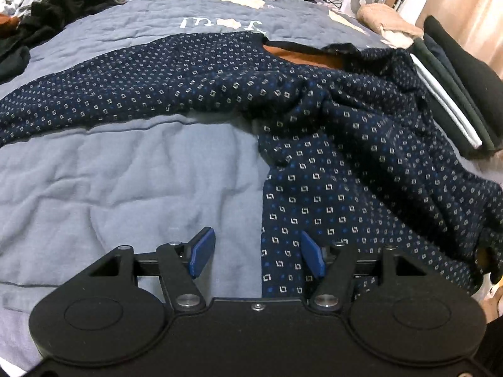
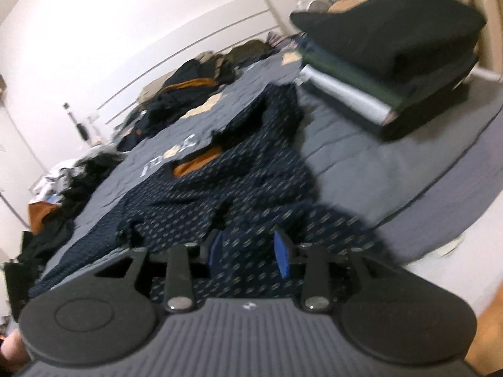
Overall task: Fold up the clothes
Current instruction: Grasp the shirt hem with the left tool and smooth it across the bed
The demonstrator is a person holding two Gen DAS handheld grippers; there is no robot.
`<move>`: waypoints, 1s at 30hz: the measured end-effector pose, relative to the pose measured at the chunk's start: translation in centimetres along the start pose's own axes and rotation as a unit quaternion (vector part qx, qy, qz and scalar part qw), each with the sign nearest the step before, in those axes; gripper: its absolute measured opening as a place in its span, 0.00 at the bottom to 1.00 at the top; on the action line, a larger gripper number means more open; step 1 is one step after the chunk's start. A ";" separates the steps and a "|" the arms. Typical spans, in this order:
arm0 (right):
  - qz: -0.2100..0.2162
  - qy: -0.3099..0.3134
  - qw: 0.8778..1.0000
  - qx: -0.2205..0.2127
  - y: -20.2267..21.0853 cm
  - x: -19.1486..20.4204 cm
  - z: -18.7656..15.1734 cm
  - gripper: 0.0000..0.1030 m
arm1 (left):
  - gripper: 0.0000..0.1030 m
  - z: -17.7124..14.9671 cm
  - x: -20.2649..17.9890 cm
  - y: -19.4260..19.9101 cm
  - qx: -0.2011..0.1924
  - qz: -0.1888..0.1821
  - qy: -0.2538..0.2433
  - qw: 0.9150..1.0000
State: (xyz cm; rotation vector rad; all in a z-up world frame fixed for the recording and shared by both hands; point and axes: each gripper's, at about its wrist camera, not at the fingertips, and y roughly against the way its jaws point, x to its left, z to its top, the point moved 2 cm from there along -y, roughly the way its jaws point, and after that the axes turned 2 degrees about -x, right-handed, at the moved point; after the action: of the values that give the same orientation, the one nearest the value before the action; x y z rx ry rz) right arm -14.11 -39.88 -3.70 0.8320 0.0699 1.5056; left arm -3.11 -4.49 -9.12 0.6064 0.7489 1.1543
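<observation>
A navy long-sleeved top (image 1: 330, 169) with small square dots lies spread on the blue-grey quilt (image 1: 125, 169), one sleeve (image 1: 110, 84) stretched left, orange lining showing at the neck (image 1: 308, 55). My left gripper (image 1: 256, 251) hovers open over the top's lower left edge, one blue pad (image 1: 201, 251) above bare quilt, the other over the cloth. In the blurred right wrist view the same top (image 2: 251, 182) lies ahead. My right gripper (image 2: 250, 254) stands open low over its near hem, cloth showing between the pads; I cannot tell whether they touch it.
A stack of folded clothes (image 1: 452, 94) sits at the quilt's right side, also in the right wrist view (image 2: 386, 62). Piles of unfolded dark clothes (image 1: 41, 22) lie at the far left and along the far edge (image 2: 188, 88). The bed's edge (image 2: 440, 182) runs on the right.
</observation>
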 end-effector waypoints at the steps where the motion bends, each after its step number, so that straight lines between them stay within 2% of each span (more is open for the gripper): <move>1: 0.000 0.001 1.000 0.001 -0.4 0.0 -0.3 0.37 | 0.57 -0.1 -0.1 0.0 0.001 0.000 -0.003 1.000; 3: -0.004 0.005 1.000 -0.004 -0.4 0.3 -0.5 0.37 | 0.55 -0.3 -0.2 -0.1 0.002 0.000 -0.010 1.000; 4: -0.007 0.008 1.000 -0.007 -0.4 0.5 -0.5 0.38 | 0.47 -0.4 -0.3 0.0 0.002 -0.003 -0.013 1.000; 5: -0.009 0.011 1.000 -0.011 -0.3 0.7 -0.5 0.38 | 0.28 -0.5 -0.4 0.1 0.003 -0.005 -0.016 1.000; 7: -0.011 0.009 1.000 -0.025 0.0 0.8 -0.3 0.39 | 0.15 -0.8 -0.5 0.5 0.007 -0.016 -0.015 1.000; 9: -0.011 -0.002 0.999 -0.031 0.0 0.8 -0.1 0.40 | 0.08 -1.1 -0.6 0.8 0.010 -0.024 -0.018 0.999; 15: 0.008 -0.006 0.999 -0.030 -0.3 2.0 -0.2 0.41 | 0.10 -2.2 -0.2 0.7 0.025 -0.037 -0.009 0.999; 18: 0.017 0.002 1.000 -0.026 -0.6 3.0 -0.4 0.42 | 0.10 -2.6 -0.9 0.8 0.024 -0.049 -0.026 0.998; 21: 0.022 0.003 0.999 -0.025 -0.8 3.7 -0.5 0.42 | 0.03 -3.0 -1.0 1.1 0.019 -0.045 -0.035 0.998; 25: 0.032 -0.010 0.999 -0.029 -0.7 4.3 -0.4 0.43 | 0.03 -2.4 0.5 3.2 -0.009 -0.047 -0.007 0.999; 30: 0.042 -0.021 0.998 -0.038 -0.6 5.1 -0.1 0.43 | 0.02 -2.2 2.7 8.4 -0.042 -0.054 0.016 0.998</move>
State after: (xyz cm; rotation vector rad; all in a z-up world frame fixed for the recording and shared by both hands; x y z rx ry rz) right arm -13.02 -35.27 -1.82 0.8136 -0.0526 1.5594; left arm -9.10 0.70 -4.66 0.4735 0.7478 1.0911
